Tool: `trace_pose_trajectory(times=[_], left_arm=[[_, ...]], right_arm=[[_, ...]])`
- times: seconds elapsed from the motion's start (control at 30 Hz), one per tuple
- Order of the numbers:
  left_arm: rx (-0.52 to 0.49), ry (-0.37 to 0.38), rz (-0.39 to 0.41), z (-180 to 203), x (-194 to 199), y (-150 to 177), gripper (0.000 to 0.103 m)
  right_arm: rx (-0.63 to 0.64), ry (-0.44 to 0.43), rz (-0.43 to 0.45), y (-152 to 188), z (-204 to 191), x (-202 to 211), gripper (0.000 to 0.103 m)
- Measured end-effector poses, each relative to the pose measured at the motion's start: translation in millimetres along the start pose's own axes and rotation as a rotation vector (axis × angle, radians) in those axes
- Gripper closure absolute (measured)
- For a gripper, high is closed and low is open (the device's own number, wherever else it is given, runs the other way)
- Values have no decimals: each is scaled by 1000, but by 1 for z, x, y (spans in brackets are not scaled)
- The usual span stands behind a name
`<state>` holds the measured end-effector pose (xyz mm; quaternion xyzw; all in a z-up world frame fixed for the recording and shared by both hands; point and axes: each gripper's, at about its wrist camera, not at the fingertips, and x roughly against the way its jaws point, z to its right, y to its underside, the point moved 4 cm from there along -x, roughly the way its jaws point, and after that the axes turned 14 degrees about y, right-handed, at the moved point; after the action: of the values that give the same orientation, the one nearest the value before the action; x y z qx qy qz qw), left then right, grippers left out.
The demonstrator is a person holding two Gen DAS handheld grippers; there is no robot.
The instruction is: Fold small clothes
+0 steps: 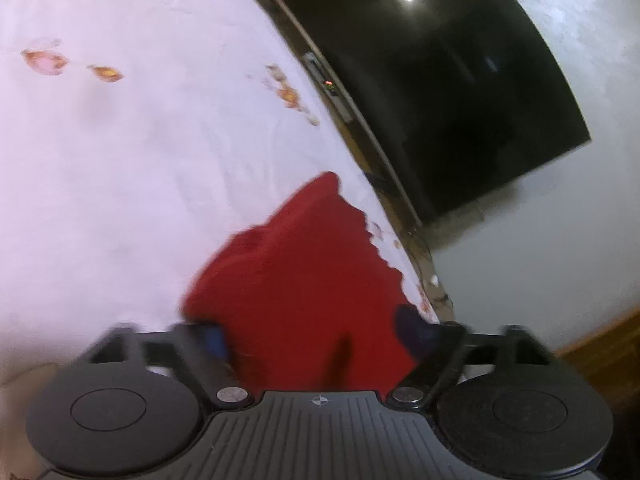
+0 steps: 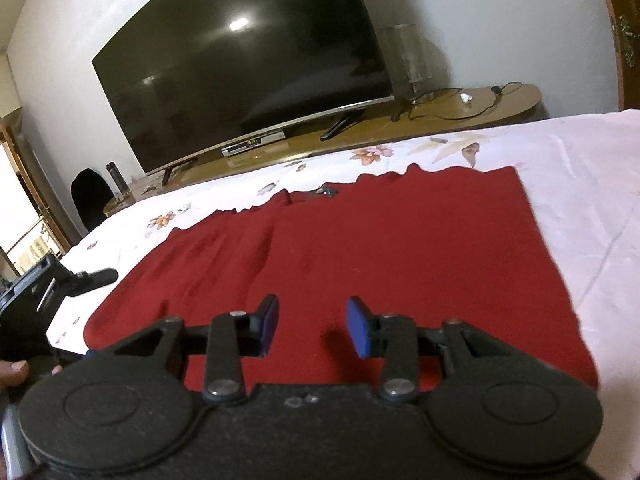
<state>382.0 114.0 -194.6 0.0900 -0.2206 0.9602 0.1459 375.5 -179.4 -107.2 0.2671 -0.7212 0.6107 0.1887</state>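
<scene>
Nearest, the right gripper (image 2: 312, 326) hovers with its 2 blue pads wide apart over the near part of the red garment (image 2: 360, 248), which lies flat on the white floral bedsheet (image 2: 580, 168). At the left, the left gripper (image 1: 316, 334) is spread over its edge. Far behind stands a television (image 2: 248, 64).

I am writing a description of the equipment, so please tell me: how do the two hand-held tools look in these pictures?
Both are matte black plastic. The right tool has two round discs at the base, silver pivot screws, angular link arms and blue rectangular fingertip pads. The left tool has the same discs and screws, a ribbed centre plate with a small crosshair mark, and blue pads, blurred here. No cables or sleeves are visible.
</scene>
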Motion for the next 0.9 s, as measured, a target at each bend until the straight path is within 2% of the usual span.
trace_pose_trajectory(times=[0.03, 0.07, 0.1, 0.23, 0.3, 0.47, 0.53, 0.6, 0.7, 0.8, 0.9], left_arm=[[19, 0, 9, -5, 1, -1, 47], [33, -3, 10, -11, 1, -2, 61], [42, 4, 6, -16, 0, -3, 68], [65, 42, -10, -24, -3, -6, 79], [63, 50, -11, -29, -5, -6, 85], [45, 80, -6, -31, -2, -5, 88], [37, 86, -13, -33, 0, -7, 88], [37, 99, -23, -34, 2, -10, 88], [7, 119, -38, -29, 3, -13, 88], [-51, 172, -47, -6, 6, -18, 88], [-153, 265, -77, 39, 1, -21, 88]], right_arm=[[4, 8, -3, -1, -1, -5, 68], [8, 16, -7, -2, -2, -8, 69], [11, 23, -11, -4, -3, -13, 73], [66, 36, 2, -10, -15, -26, 88], [109, 40, 10, -13, -25, -32, 90], [221, 27, 30, -11, -53, -41, 93], [271, 52, 25, -5, -60, -48, 96], [286, 52, -6, 3, -61, -58, 98], [272, 39, 17, 7, -55, -60, 100], [234, 26, 14, 8, -50, -60, 101], [199, 17, 20, 10, -45, -59, 101]])
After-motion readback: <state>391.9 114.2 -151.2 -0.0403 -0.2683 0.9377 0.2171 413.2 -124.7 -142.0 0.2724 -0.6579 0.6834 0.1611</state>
